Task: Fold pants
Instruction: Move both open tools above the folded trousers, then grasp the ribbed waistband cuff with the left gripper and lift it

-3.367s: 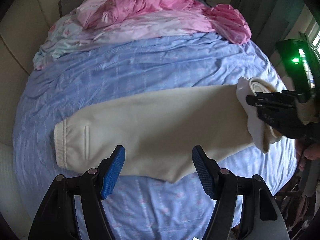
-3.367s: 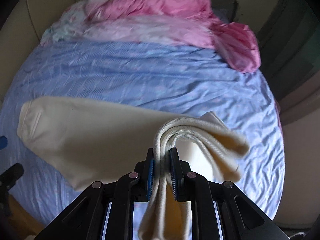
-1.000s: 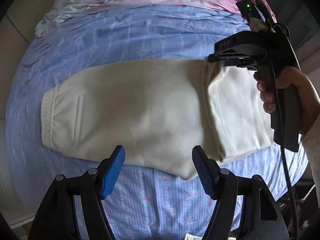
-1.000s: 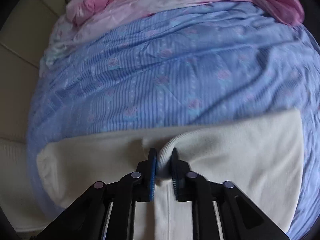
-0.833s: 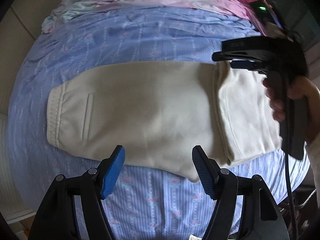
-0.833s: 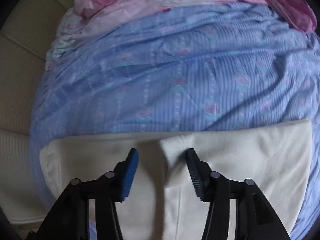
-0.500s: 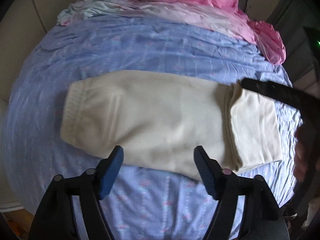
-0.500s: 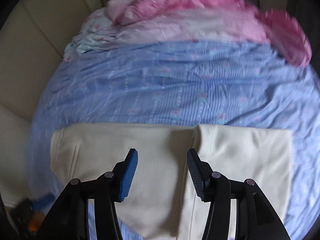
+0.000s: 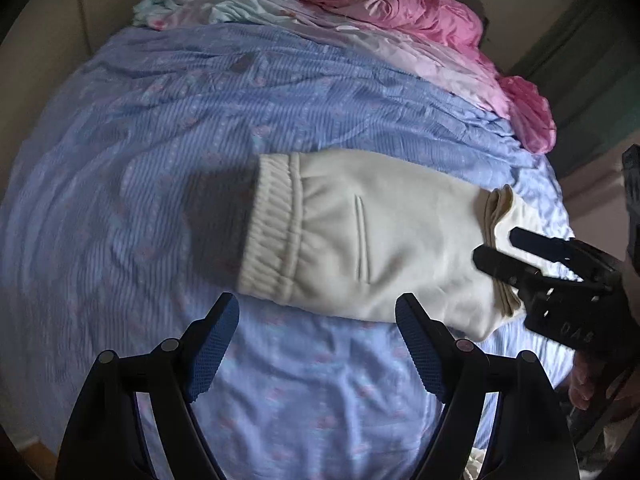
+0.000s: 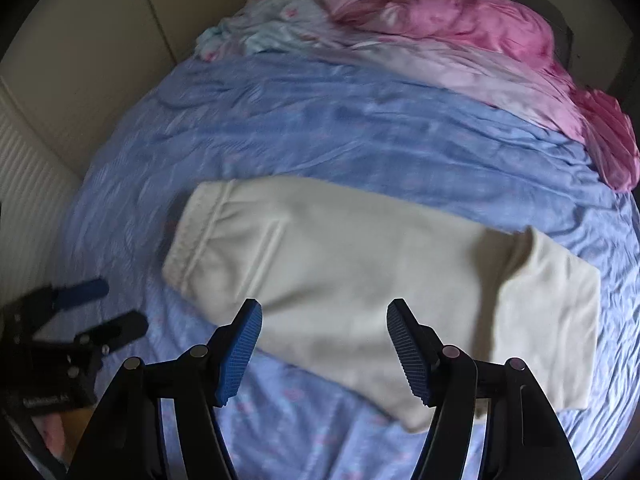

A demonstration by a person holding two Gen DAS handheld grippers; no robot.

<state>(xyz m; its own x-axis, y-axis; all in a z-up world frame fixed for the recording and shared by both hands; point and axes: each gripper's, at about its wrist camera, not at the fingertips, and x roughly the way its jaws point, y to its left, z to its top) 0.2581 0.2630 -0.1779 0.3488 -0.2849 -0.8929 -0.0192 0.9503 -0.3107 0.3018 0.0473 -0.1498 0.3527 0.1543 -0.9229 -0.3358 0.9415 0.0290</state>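
Cream pants (image 9: 360,236) lie flat on the blue bedsheet (image 9: 160,120), waistband to the left and the leg end folded over at the right. They also show in the right wrist view (image 10: 360,264), with the folded flap (image 10: 548,292) at right. My left gripper (image 9: 318,344) is open and empty, just in front of the waistband. My right gripper (image 10: 324,344) is open and empty above the pants' near edge. It also shows in the left wrist view (image 9: 500,252) at the folded end. The left gripper shows at the left of the right wrist view (image 10: 108,308).
Pink and pale floral bedding (image 9: 380,12) is heaped at the head of the bed. A cream wall (image 10: 80,60) runs along the left side. The bed's edge drops off at the right.
My right gripper let go of the folded leg end and pulled back, open. My left gripper shifted left toward the waistband. The pants now lie with the end folded over.
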